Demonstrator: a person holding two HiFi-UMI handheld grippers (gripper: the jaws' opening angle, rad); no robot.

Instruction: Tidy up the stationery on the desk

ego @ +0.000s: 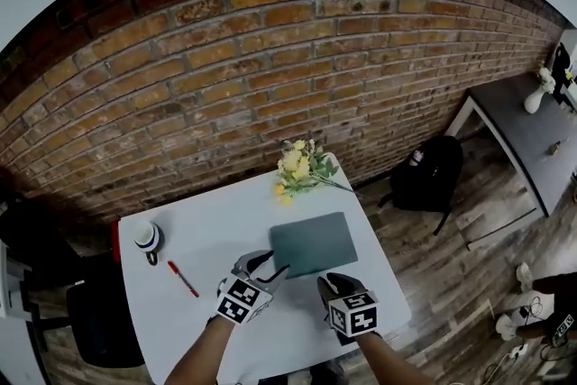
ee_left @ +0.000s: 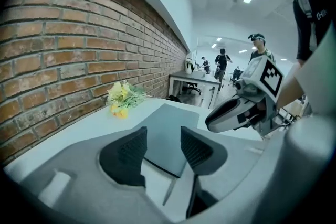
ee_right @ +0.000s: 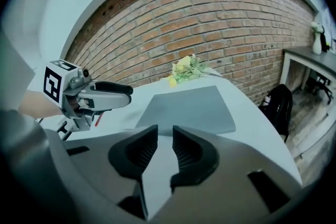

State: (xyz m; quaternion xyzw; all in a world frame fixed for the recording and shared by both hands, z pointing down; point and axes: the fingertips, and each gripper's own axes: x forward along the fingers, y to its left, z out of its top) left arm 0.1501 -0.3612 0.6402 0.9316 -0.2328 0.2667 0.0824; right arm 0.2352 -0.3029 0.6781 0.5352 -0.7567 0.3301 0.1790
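The left claw (ee_left: pixel 164 147) stands open and empty just short of the near corner of the flat grey-green notebook (ego: pixel 314 243). The right claw (ee_right: pixel 160 147), narrowly parted with nothing between its jaws, hovers by the notebook's near edge on the white desk (ego: pixel 207 230). The slim red pen (ego: pixel 183 279) lies well apart to the left. The notebook lies flush, so a shallow bite would probably push it away rather than lift it.
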